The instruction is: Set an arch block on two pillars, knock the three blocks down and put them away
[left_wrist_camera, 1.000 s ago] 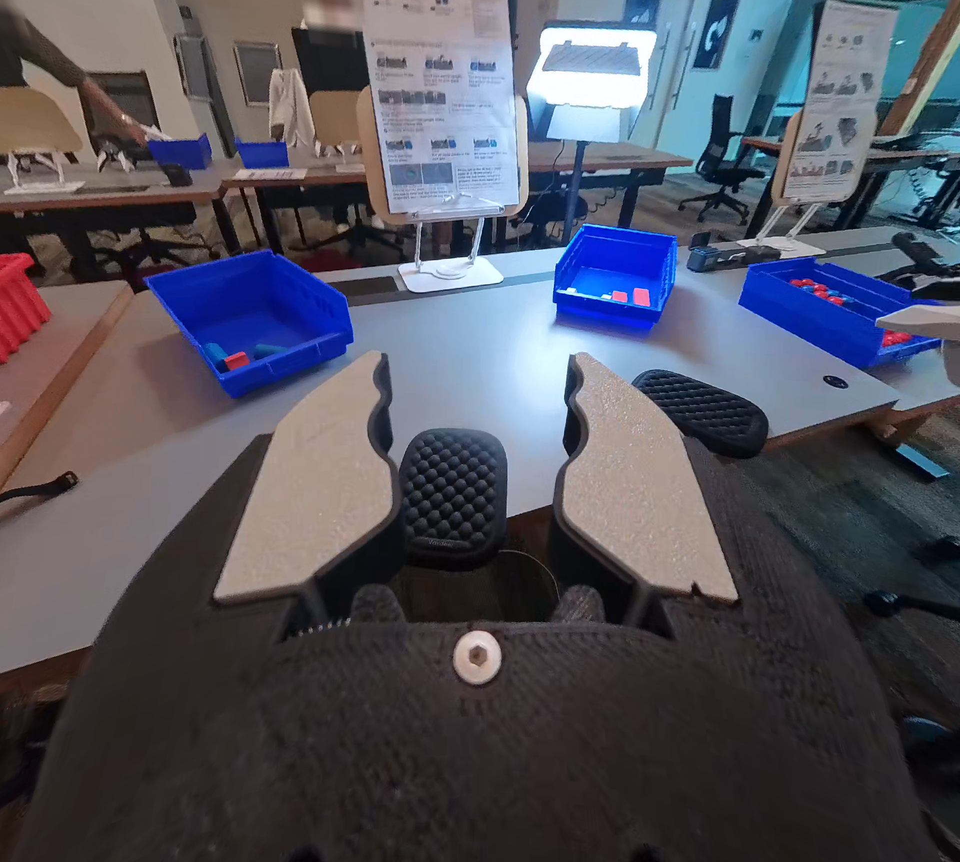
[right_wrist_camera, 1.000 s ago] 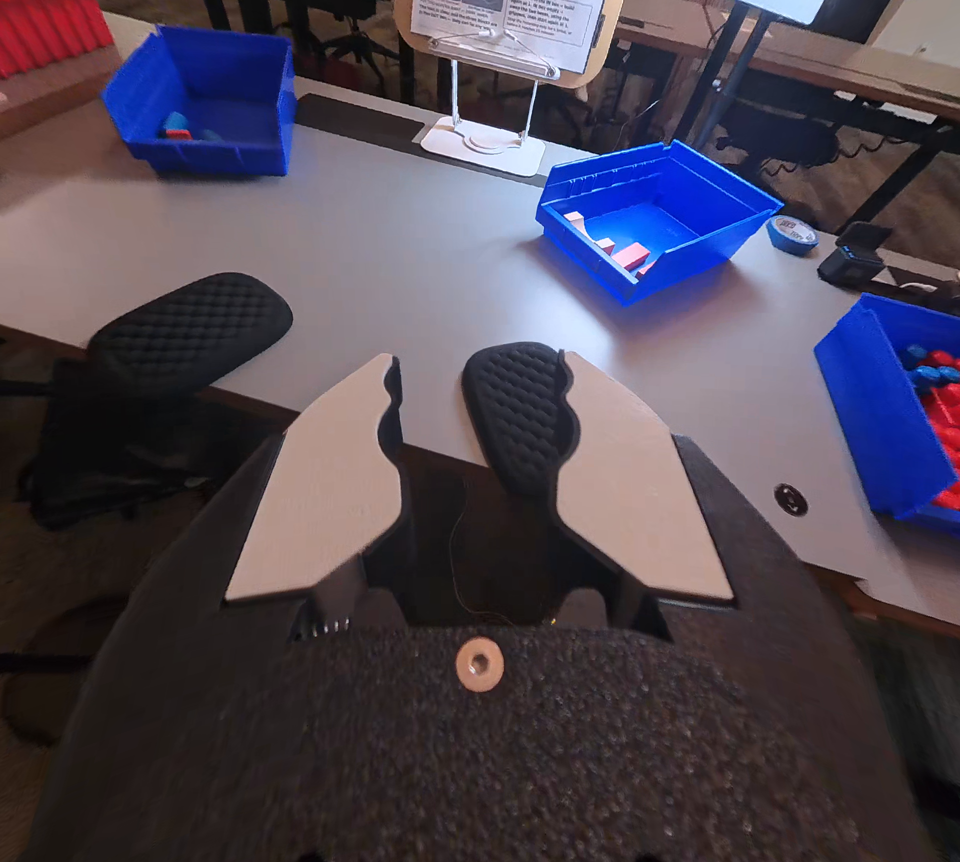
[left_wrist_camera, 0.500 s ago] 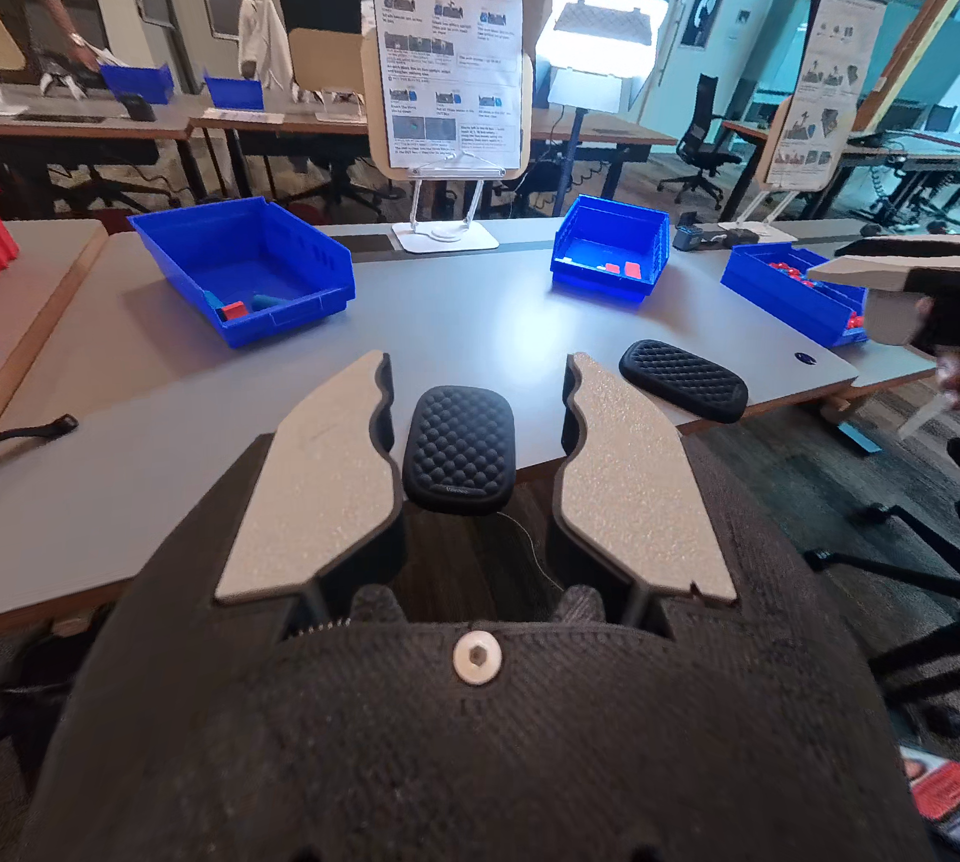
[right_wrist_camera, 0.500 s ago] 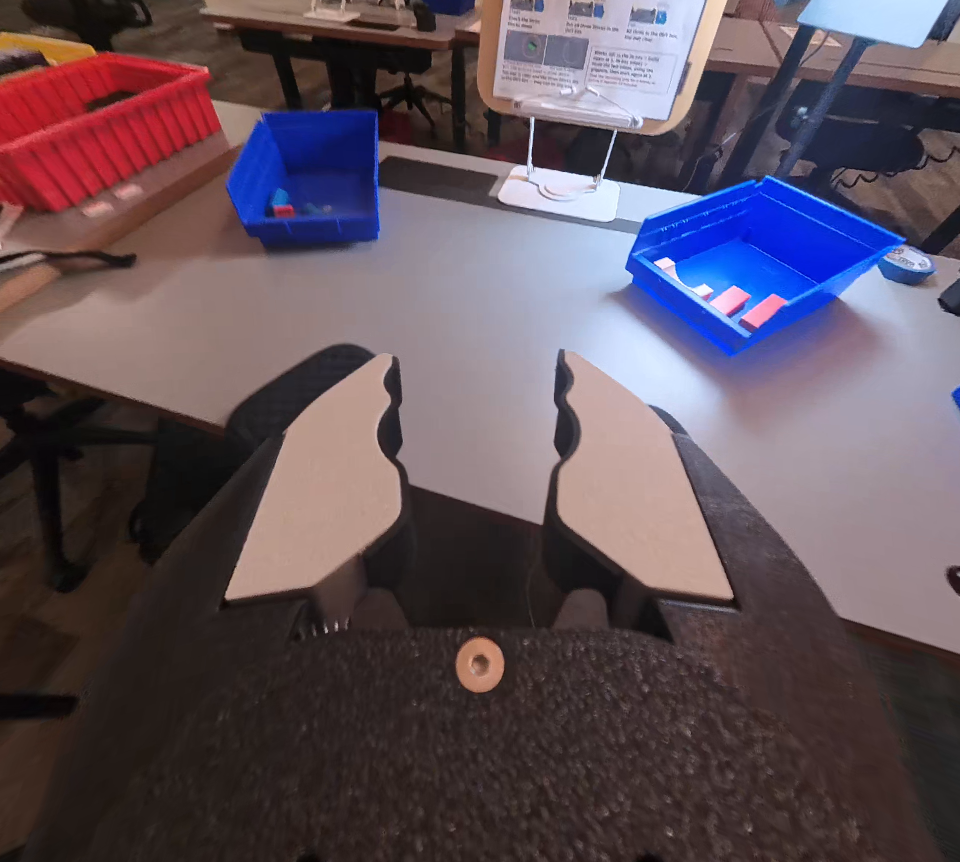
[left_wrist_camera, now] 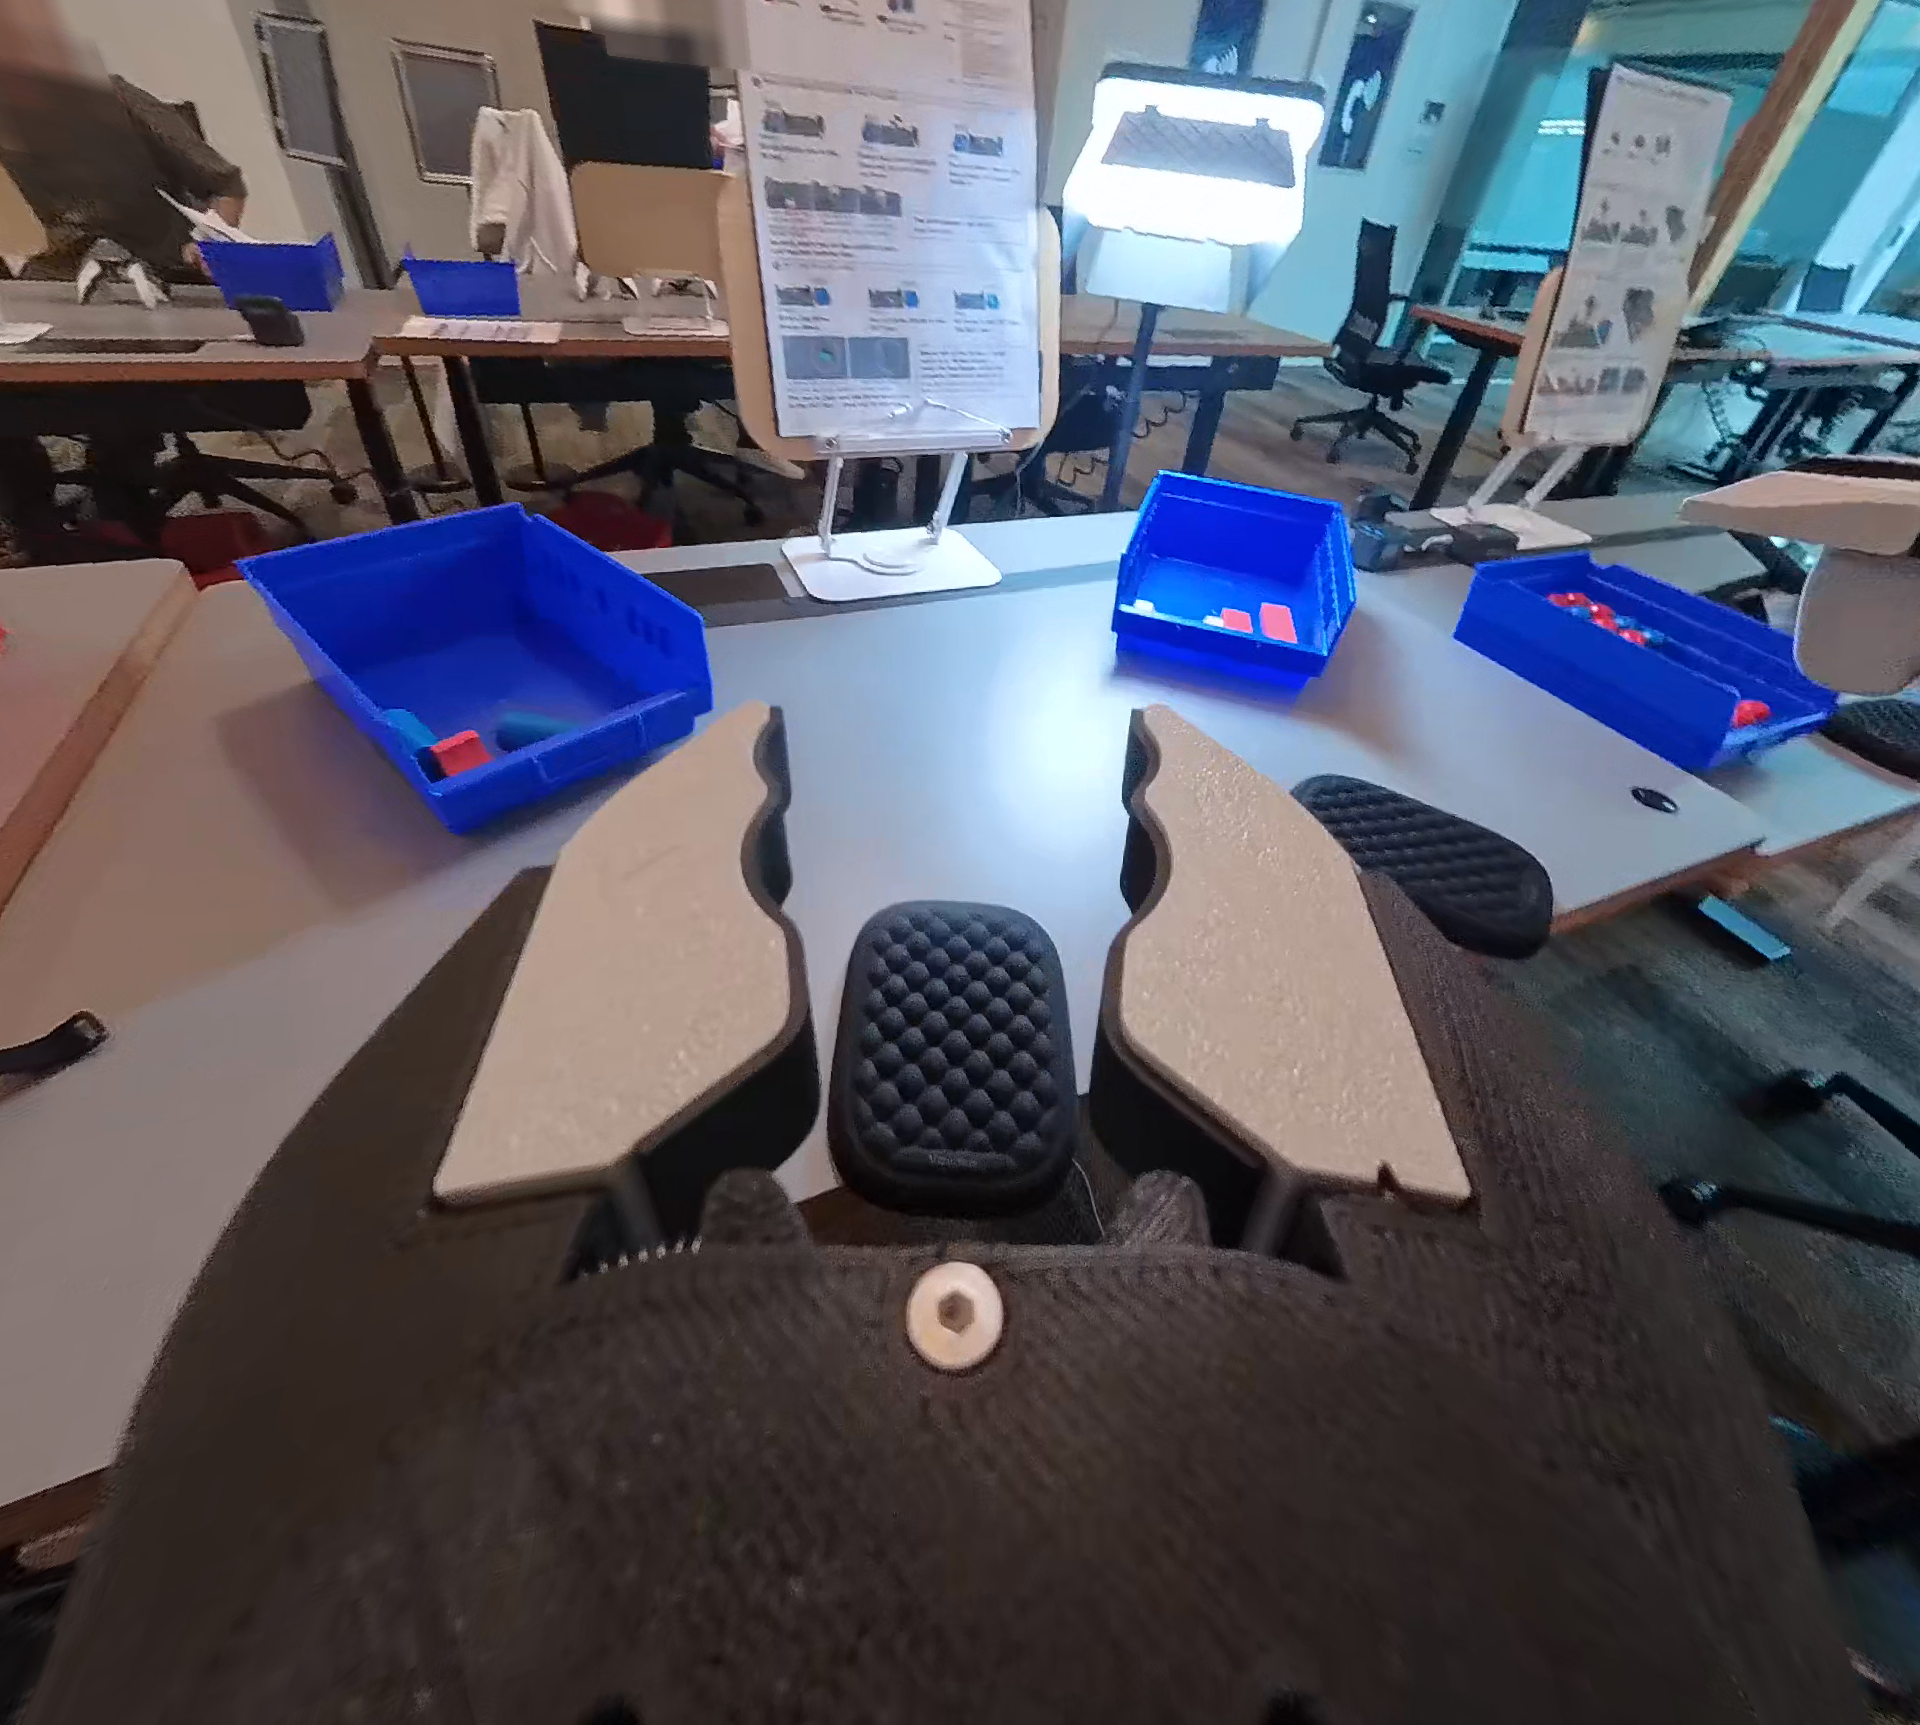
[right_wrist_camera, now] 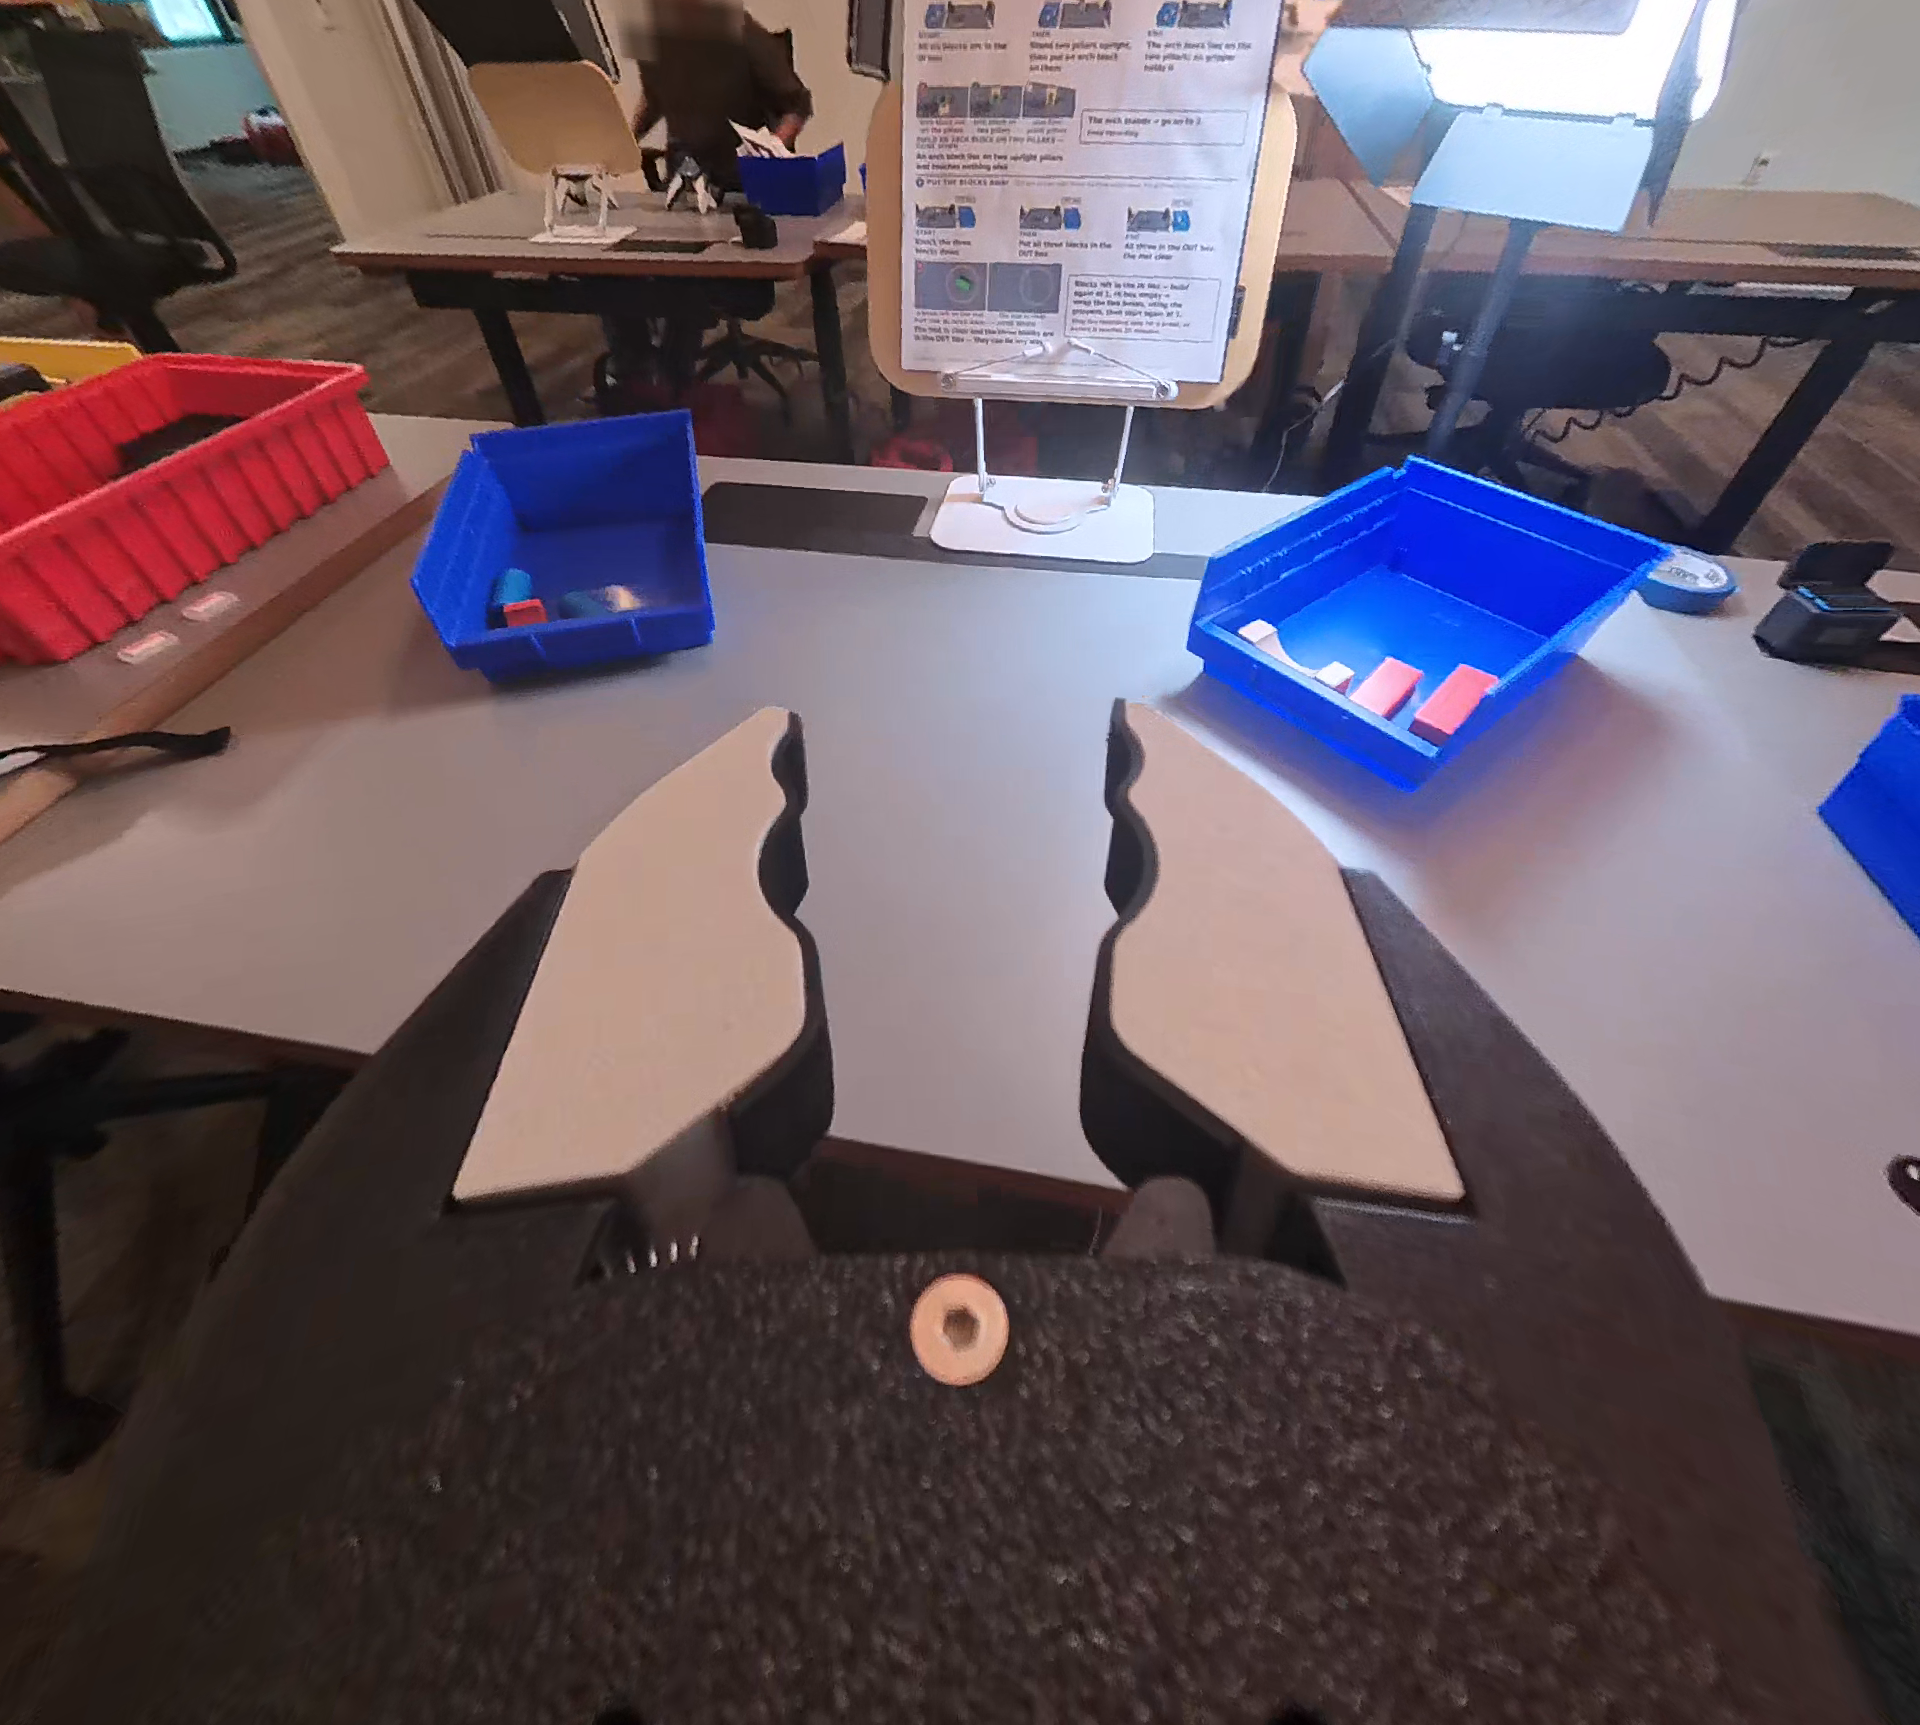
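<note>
**Both claws empty, blocks in their bins**

The left gripper (left_wrist_camera: 951, 802) and right gripper (right_wrist_camera: 951, 802) hung wide open near the table (right_wrist_camera: 935, 740) edge, gripping nothing, probably poised to begin. Farther off, the arch (right_wrist_camera: 1283, 647) and two red pillars (right_wrist_camera: 1418, 696) lay in the right bin (right_wrist_camera: 1558, 626); the left bin (right_wrist_camera: 582, 553) held other blocks.

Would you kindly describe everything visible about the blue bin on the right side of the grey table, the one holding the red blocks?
The blue bin is an open-topped, glossy plastic tray with sloped walls and a low front lip, standing upright and turned at an angle on the grey table. Along its front edge lie two red blocks side by side and a pale arch block on its side. Neither gripper touches it; a roll of blue tape sits just behind its right corner.
</note>
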A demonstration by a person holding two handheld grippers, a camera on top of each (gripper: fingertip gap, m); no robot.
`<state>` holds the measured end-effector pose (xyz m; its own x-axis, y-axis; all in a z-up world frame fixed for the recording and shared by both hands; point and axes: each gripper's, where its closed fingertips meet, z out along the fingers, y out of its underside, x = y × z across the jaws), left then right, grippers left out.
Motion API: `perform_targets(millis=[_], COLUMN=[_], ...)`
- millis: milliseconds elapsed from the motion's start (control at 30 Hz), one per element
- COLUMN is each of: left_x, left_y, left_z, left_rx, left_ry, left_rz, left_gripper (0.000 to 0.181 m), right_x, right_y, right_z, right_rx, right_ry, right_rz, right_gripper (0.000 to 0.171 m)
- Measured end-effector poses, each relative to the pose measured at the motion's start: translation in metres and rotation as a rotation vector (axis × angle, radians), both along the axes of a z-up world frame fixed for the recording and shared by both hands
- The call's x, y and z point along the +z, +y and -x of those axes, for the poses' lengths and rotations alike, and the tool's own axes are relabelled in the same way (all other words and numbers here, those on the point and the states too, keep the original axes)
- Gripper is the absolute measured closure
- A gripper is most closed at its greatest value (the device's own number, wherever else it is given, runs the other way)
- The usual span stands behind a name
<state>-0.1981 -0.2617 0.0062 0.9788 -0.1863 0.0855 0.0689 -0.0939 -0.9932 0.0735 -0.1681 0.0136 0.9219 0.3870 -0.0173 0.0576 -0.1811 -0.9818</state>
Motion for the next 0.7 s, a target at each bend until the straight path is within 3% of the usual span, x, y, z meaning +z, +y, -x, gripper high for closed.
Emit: perform_targets(millis=[367,700], left_x=[-0.022,-0.013], left_y=[-0.025,-0.088], left_z=[-0.031,-0.028], left_rx=[0.038,0.223], left_ry=[-0.088,-0.007], left_rz=[-0.032,-0.026], left_gripper=[0.119,0.119], right_x=[-0.028,-0.026], right_y=[-0.046,-0.040], right_z=[-0.059,-0.040], right_rx=[0.011,0.235], right_ry=[-0.119,-0.073], right_rz=[0.096,0.048], right_gripper=[0.116,0.116])
